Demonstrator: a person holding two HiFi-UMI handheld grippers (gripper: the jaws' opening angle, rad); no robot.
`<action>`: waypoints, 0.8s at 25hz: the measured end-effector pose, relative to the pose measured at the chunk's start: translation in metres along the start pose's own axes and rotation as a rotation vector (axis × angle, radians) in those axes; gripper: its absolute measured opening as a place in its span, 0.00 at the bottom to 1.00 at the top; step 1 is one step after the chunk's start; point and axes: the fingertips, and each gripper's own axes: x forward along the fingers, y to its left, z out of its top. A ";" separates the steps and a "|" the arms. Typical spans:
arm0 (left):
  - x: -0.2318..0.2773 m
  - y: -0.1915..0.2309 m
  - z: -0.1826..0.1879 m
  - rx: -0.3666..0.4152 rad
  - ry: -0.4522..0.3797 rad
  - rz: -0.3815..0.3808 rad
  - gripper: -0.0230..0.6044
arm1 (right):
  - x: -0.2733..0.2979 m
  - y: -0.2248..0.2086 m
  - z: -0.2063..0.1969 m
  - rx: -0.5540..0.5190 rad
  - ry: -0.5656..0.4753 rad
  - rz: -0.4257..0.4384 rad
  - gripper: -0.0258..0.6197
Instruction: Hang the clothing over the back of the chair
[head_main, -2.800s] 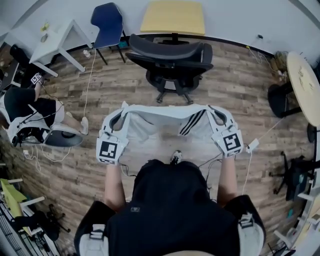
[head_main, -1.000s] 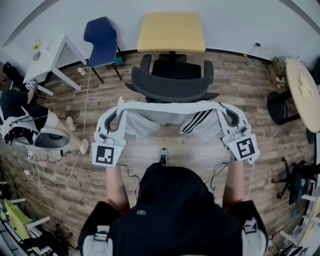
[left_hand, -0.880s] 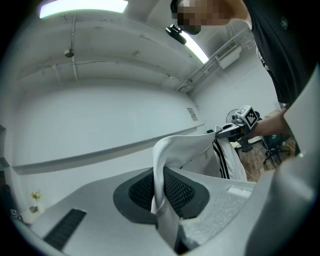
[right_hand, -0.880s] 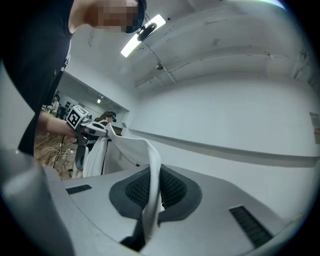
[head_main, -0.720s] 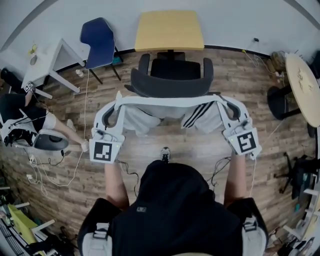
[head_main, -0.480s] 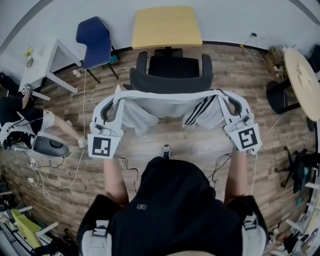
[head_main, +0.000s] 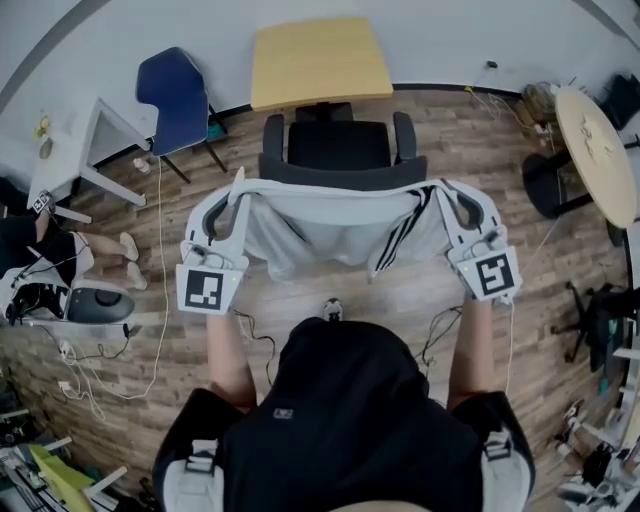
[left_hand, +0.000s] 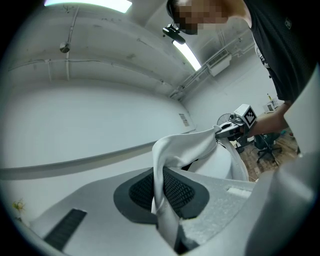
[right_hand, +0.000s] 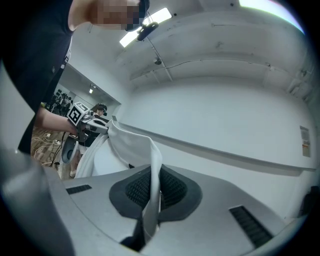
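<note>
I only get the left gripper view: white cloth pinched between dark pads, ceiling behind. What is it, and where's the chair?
Observer: The head view shows a white garment with black stripes, stretched between the left gripper and the right gripper.
Operator: And the chair?
Observer: A black office chair stands just beyond the cloth, backrest toward the person.
Operator: Draped yet?
Observer: No, the fabric hangs on the person's side of the backrest.
</note>
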 end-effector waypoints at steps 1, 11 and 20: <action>0.003 0.002 -0.001 0.000 -0.001 -0.007 0.08 | 0.003 -0.001 0.001 -0.003 0.000 -0.007 0.04; 0.022 0.025 -0.011 -0.005 -0.028 -0.079 0.07 | 0.022 -0.001 0.009 -0.010 0.000 -0.089 0.04; 0.037 0.034 -0.013 -0.015 -0.058 -0.110 0.07 | 0.028 -0.006 0.007 -0.015 0.027 -0.132 0.04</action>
